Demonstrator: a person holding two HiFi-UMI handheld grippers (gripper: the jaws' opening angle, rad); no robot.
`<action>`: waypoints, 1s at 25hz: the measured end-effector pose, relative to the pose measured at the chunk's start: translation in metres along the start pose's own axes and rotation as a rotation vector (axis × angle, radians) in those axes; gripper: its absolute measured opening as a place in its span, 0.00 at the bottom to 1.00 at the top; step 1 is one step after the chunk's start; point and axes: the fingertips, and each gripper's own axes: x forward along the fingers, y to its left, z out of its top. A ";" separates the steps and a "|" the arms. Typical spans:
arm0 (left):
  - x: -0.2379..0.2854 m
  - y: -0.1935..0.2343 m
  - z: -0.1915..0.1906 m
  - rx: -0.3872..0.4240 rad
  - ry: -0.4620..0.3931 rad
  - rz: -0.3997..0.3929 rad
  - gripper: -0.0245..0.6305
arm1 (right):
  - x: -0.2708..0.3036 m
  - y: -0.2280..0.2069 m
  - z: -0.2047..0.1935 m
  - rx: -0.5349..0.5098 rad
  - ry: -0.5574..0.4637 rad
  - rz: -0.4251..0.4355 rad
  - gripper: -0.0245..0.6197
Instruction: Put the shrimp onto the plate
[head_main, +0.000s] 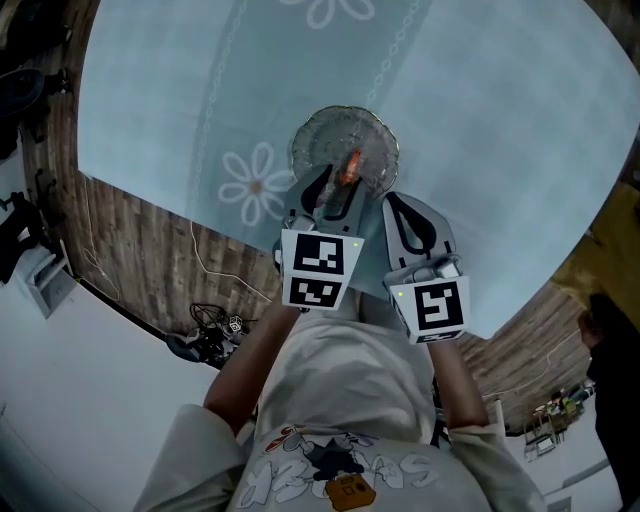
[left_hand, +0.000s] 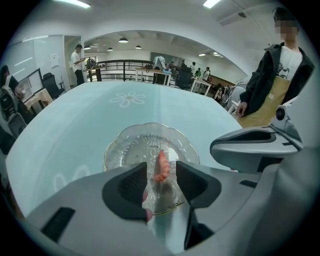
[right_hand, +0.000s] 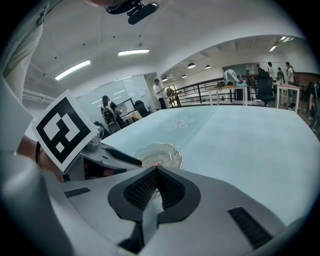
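An orange-pink shrimp (head_main: 351, 166) (left_hand: 161, 167) lies on a clear scalloped glass plate (head_main: 306, 140) (left_hand: 118, 145) on the table. My left gripper (head_main: 338, 192) (left_hand: 161, 174) hovers over the plate's near side, open. The shrimp sits in the gap between its pads without touching either one. To its right, my right gripper (head_main: 394, 203) (right_hand: 156, 171) is shut with nothing in it, short of the plate's (right_hand: 170, 151) near right edge. The right gripper view also shows the left gripper (right_hand: 116, 157) beside the plate.
A pale blue cloth with white daisy prints (head_main: 255, 185) covers the round table (head_main: 500, 110). A person in a dark jacket (left_hand: 270, 80) stands at the table's far right side. Cables (head_main: 210, 338) lie on the wooden floor by the near edge. Desks and people fill the background.
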 end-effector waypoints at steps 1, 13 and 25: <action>0.000 0.000 0.001 -0.012 -0.003 -0.007 0.31 | 0.001 0.000 0.001 0.001 -0.001 0.000 0.07; -0.023 0.008 0.004 -0.067 -0.064 0.044 0.05 | -0.005 0.005 0.004 -0.008 -0.024 -0.009 0.07; -0.072 -0.009 0.028 -0.042 -0.161 0.015 0.05 | -0.035 -0.002 0.027 -0.039 -0.060 -0.089 0.07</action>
